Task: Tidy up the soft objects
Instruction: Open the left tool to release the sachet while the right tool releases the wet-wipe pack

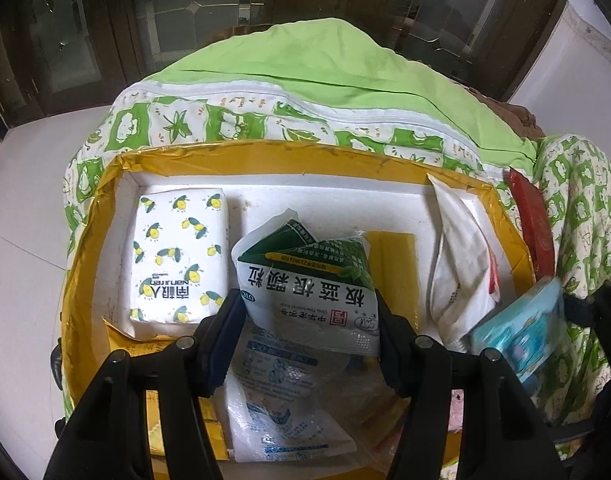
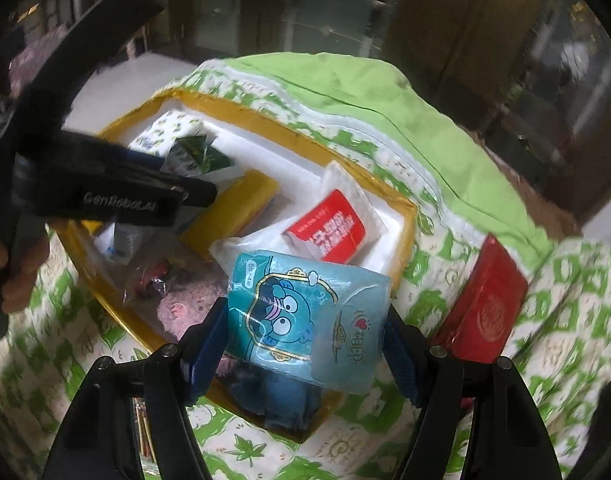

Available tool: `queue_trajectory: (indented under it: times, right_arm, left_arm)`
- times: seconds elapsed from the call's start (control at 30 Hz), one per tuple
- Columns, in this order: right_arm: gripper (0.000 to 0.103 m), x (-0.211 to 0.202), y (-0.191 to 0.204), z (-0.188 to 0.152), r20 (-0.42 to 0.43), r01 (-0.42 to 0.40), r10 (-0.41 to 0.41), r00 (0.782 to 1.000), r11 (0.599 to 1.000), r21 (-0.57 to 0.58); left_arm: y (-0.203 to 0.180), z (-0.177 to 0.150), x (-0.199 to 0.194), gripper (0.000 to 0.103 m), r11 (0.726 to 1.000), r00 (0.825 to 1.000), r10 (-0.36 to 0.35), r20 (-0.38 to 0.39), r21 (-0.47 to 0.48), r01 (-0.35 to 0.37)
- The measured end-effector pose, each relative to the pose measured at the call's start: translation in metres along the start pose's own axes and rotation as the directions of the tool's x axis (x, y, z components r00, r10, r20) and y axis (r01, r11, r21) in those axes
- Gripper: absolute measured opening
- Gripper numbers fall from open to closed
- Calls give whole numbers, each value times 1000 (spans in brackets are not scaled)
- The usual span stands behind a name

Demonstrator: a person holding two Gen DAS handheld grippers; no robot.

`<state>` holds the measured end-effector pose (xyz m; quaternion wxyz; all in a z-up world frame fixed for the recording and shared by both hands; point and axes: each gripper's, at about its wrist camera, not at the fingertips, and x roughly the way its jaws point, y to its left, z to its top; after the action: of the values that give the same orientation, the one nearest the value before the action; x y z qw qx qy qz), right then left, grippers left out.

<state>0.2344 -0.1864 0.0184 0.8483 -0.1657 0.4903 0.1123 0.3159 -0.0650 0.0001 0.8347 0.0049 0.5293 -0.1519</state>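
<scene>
The left gripper (image 1: 309,312) pinches a green-and-white sachet (image 1: 305,280) between its 2 jaws above the yellow-rimmed box (image 1: 89,240), while the right gripper (image 2: 305,344) clamps a blue tissue pack (image 2: 305,320) over the box's near corner.
</scene>
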Motion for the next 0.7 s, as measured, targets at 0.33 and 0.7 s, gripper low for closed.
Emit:
queue_trajectory:
  times: [0.33,0.7]
  right_arm:
    - [76,27,-3,19,-29,-99,102,994,992,78]
    - [79,26,1,14,-1,-94,94,996,993,77]
  left_arm:
    - [4,1,4,61,1000,1000,11,-4,-24,-11]
    - [1,-2,2,66,999,1000,17,-1,-29,-17]
